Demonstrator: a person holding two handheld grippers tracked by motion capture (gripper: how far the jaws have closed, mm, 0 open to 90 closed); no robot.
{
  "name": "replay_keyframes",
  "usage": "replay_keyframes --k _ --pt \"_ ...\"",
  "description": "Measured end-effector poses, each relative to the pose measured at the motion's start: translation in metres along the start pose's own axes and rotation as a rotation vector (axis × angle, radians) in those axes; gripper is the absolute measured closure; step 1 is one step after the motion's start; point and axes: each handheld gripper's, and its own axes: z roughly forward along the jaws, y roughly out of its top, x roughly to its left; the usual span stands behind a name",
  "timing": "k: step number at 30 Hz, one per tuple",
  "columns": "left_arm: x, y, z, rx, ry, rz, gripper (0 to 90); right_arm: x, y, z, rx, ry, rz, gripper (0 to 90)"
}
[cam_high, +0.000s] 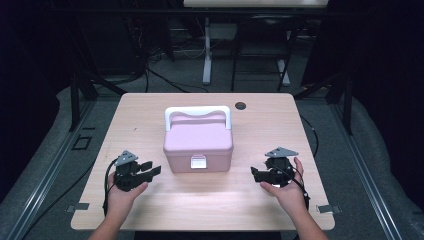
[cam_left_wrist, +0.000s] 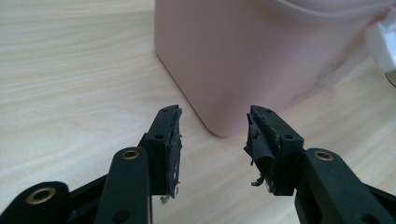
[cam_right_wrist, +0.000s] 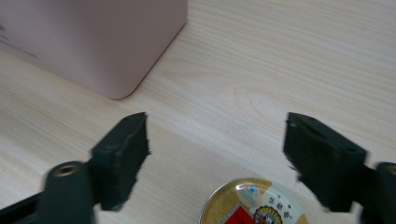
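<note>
Pink box (cam_high: 198, 145) sits shut at the middle of the desk (cam_high: 150, 110), its white handle (cam_high: 198, 111) folded back over the lid and 1 white latch (cam_high: 198, 162) on the front face toward the person. Left gripper (cam_high: 149, 170) rests near the box's left front corner, jaws partly open and holding nothing; right gripper (cam_high: 256, 174) lies near the right front corner, jaws spread wide and empty, above a small round gold-rimmed disc (cam_right_wrist: 254, 203) on the desk. This looks like the approach step. Next move probably calls for 1 gripper to steady the box while the other reaches the latch. Count: 1 box, 1 handle, 1 latch, 1 disc, 2 grippers.
</note>
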Motion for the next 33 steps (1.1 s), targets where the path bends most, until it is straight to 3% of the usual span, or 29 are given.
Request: replay_keyframes --k 6,10,16,19,22,26,30,33 --pt "0.006 0.012 0.002 -0.038 0.013 -0.024 59.0 0.002 0.007 0.004 -0.078 0.033 0.003 48.5" --pt "0.007 0.021 0.004 -0.042 0.021 -0.003 64.4 0.008 0.010 0.009 -0.082 0.055 -0.009 53.6" --pt "0.005 0.031 0.013 -0.025 0.066 0.026 62.5 0.017 0.019 0.018 -0.099 0.064 -0.013 57.5" --pt "0.006 0.031 0.019 -0.049 0.049 0.034 65.4 0.019 0.023 0.024 -0.096 0.039 0.004 60.3" --pt "0.005 0.031 0.024 -0.061 0.042 0.014 65.9 0.021 0.027 0.031 -0.116 0.065 0.037 63.5" --pt "0.003 0.028 0.029 -0.068 0.042 0.005 66.3 0.023 0.032 0.039 -0.135 0.066 0.060 65.5" --pt "0.001 0.026 0.031 -0.063 0.037 0.027 70.0 0.025 0.034 0.043 -0.147 0.068 0.067 70.8" --pt "0.001 0.024 0.031 -0.071 0.023 0.015 73.7 0.027 0.033 0.044 -0.164 0.071 0.072 75.5"
